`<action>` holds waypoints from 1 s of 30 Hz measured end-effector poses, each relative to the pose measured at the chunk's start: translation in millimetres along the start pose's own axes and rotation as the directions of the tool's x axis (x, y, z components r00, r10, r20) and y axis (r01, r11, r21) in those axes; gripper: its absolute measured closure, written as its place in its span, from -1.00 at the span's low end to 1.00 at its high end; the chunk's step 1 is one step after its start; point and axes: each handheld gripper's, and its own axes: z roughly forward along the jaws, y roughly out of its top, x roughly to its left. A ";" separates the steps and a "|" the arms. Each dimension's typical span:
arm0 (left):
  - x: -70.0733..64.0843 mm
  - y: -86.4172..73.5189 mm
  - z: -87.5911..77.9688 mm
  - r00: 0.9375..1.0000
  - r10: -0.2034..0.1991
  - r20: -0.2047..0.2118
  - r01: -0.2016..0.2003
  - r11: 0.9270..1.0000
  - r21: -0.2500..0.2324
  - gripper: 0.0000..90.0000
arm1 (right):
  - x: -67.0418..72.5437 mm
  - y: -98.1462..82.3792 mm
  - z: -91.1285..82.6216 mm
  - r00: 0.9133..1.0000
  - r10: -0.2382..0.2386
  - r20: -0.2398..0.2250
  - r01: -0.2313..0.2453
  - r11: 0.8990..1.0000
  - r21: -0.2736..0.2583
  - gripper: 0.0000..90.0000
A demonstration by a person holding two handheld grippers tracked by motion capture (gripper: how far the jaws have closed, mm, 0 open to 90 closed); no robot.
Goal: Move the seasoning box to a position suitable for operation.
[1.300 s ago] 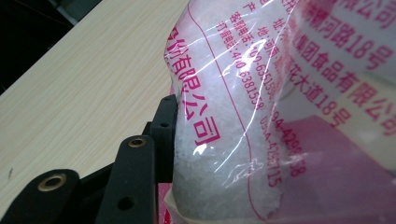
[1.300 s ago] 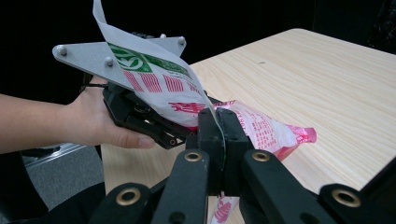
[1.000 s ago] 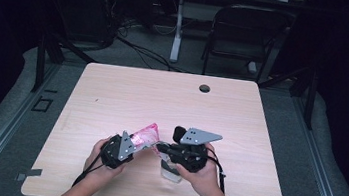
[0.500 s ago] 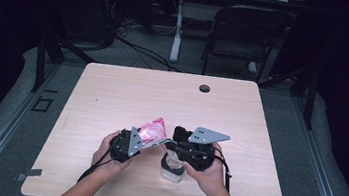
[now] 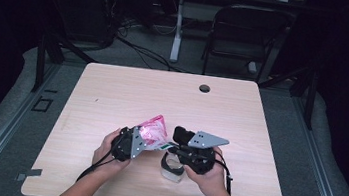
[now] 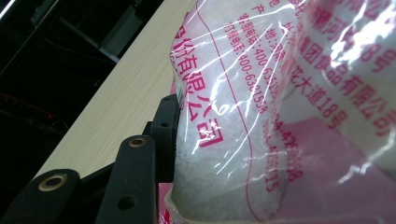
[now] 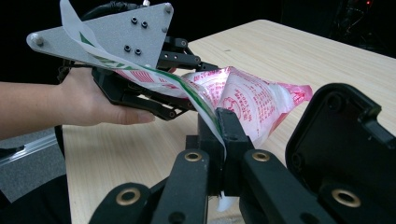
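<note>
Pink-printed bag [image 5: 153, 129] of white granules hangs above the bench [image 5: 112, 95], held up between the two grippers near the person's edge. The left gripper [image 5: 133, 141] has its jaws clamped on the bulging body of the bag; in the left gripper view one black jaw presses straight into the clear film [image 6: 243, 93], and the plastic dents around it. That grip seems meant to carry the weight and keep the bag steady.

Beside the bag, on its other side, the right gripper [image 5: 180, 146] has its jaws shut tight on a thin white strip with a green line [image 7: 187, 93] that runs from the bag's top edge. In the right gripper view the strip passes between the two closed jaws and arcs back up towards the bag [image 7: 252, 102]. Holding the body with one tool and the strip with the other looks like a set-up for tearing the bag open: one hand anchors, the other pulls.

Just below the bag, under the right gripper, a small clear container [image 5: 172, 167] stands on the bench. Its place directly beneath suggests it is there to catch the granules once the bag is open. Well beyond the bag, near the far edge, a round cable hole [image 5: 205, 88] marks the bench top.
</note>
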 end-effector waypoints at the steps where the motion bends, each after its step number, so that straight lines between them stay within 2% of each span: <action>1: -0.5 0.0 -0.2 1.000 0.005 -0.004 -0.005 1.000 -0.002 0.35 | 0.5 -0.8 -0.5 1.000 -0.001 0.003 0.001 1.000 0.000 1.00; 11: -3.5 0.6 -2.2 0.999 0.034 -0.042 -0.034 0.999 -0.015 0.35 | 5.0 -6.9 -2.4 1.000 -0.024 0.015 0.025 1.000 -0.002 1.00; 19: -4.9 1.6 -3.0 0.997 0.051 -0.051 -0.052 0.998 -0.027 0.36 | 7.9 -8.4 -5.1 0.999 -0.041 0.029 0.041 0.999 -0.006 1.00; 27: -6.8 2.9 -4.1 0.995 0.068 -0.072 -0.071 0.997 -0.034 0.36 | 9.4 -9.7 -7.3 0.999 -0.039 0.035 0.040 0.999 -0.013 1.00; 30: -6.1 4.4 -5.1 0.993 0.086 -0.078 -0.089 0.996 -0.030 0.36 | 9.2 -10.2 -8.2 0.999 -0.037 0.037 0.038 0.999 -0.015 1.00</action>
